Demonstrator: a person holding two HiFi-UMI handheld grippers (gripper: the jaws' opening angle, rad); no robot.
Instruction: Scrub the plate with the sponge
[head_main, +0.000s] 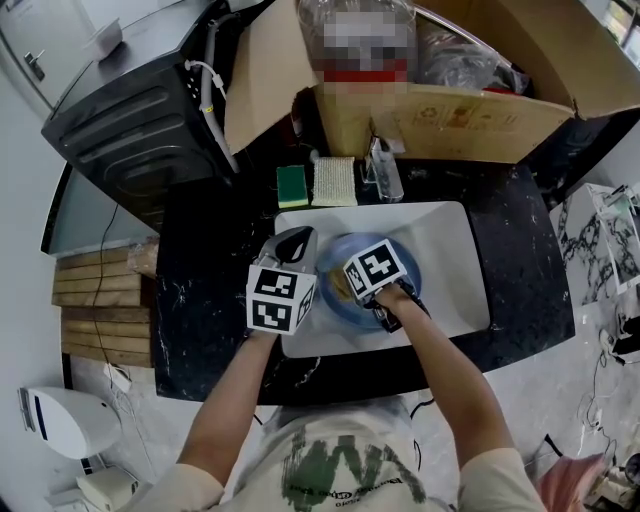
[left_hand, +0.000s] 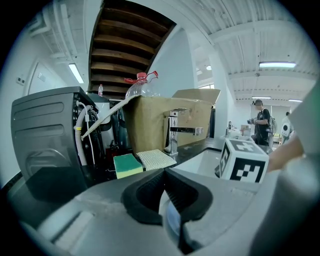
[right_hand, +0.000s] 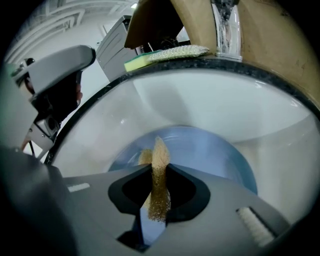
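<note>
Black stone bench (head_main: 520, 250) with a white sink (head_main: 450, 235) set in; faucet (head_main: 383, 170), cardboard box (head_main: 470, 120) and green-yellow sponge (head_main: 292, 186) along the bench's back edge, black appliance (head_main: 130, 130) off its left end. Blue plate (right_hand: 215, 150) lay in the sink near its front-left. Left gripper (left_hand: 164, 175) was clamped on the plate's left rim; right gripper (right_hand: 159, 170) pinched a thin tan sponge (right_hand: 160, 150), its tip down against the plate's face.

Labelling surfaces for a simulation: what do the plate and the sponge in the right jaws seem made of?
Plate: smooth, glossy pale blue with soft highlights, probably glazed ceramic or plastic. Sponge: tan, grainy, thin and squeezed flat, likely coarse scouring fibre.
</note>
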